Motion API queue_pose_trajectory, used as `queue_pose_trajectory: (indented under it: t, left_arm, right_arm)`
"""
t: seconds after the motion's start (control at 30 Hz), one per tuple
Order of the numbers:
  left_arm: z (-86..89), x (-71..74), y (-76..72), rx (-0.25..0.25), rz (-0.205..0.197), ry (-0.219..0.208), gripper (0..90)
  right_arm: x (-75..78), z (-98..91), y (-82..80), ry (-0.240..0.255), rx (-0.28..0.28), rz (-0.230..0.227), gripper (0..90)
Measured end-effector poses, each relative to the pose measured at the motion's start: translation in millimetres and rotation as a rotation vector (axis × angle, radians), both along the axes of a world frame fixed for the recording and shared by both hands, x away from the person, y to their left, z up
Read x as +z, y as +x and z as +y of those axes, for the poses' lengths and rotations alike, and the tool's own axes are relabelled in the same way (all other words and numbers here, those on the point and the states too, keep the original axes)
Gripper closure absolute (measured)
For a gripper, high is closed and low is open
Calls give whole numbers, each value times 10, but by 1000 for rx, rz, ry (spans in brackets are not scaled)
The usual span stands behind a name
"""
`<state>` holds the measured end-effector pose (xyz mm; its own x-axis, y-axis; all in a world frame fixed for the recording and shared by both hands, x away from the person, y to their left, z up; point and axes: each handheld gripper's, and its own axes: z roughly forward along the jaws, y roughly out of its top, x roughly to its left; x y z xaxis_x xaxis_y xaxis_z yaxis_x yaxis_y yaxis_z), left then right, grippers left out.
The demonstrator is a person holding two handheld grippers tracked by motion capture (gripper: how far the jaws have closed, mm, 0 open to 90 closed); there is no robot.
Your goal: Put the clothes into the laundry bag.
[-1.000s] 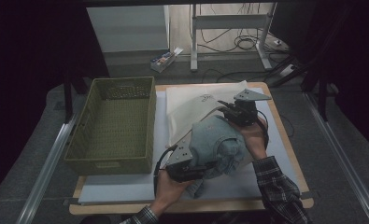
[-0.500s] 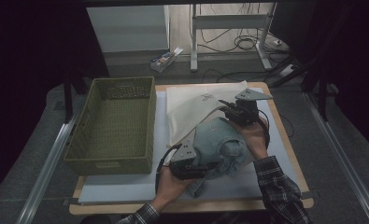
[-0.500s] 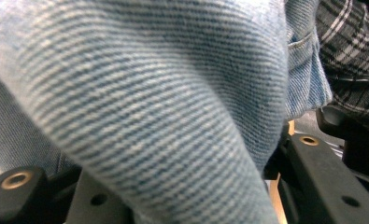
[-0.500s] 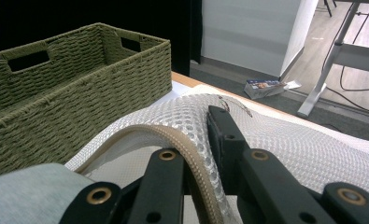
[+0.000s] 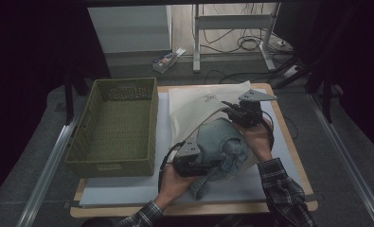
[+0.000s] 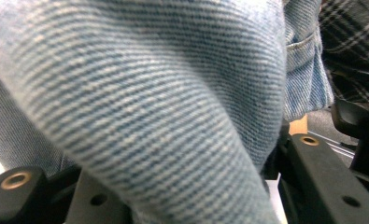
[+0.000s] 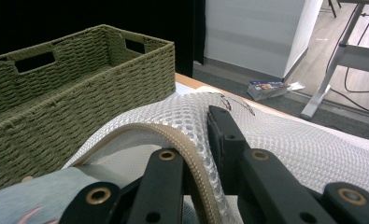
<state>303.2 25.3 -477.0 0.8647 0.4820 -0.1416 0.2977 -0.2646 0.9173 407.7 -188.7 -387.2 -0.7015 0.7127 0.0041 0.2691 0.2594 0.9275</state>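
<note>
Landmark: woven basket (image 5: pixel 112 126), olive green, on the near-left part of the bench (image 5: pixel 289 156); all places are given from it.
Denim garment (image 5: pixel 220 149): bundled just right of the basket, resting on the mesh laundry bag (image 5: pixel 201 106) at the bag's mouth.
Mesh laundry bag: white, flat, right of the basket and reaching toward the bench's far edge; its zip-trimmed rim (image 7: pixel 182 140) is lifted up.
Right hand-held gripper (image 5: pixel 239 113): right of the basket beyond the denim, jaws clamped together on the bag's rim.
Left hand-held gripper (image 5: pixel 194 163): by the basket's near-right corner, jaws partly apart with a thick fold of denim (image 6: pixel 140 102) gripped between them.
Edges: the denim's near tail lies close to the bench's near edge.
Open room: a bare white strip of bench lies in front of the basket; a narrow strip runs along the right edge past the right hand.
</note>
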Motion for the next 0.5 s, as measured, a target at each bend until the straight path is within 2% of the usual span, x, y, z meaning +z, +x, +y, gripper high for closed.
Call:
queue_pose_trajectory:
  t: [0.5]
  left_arm:
    - [3, 56, 110, 67, 23, 32, 518]
  right_arm:
    - [-3, 12, -9, -10, 2, -5, 810]
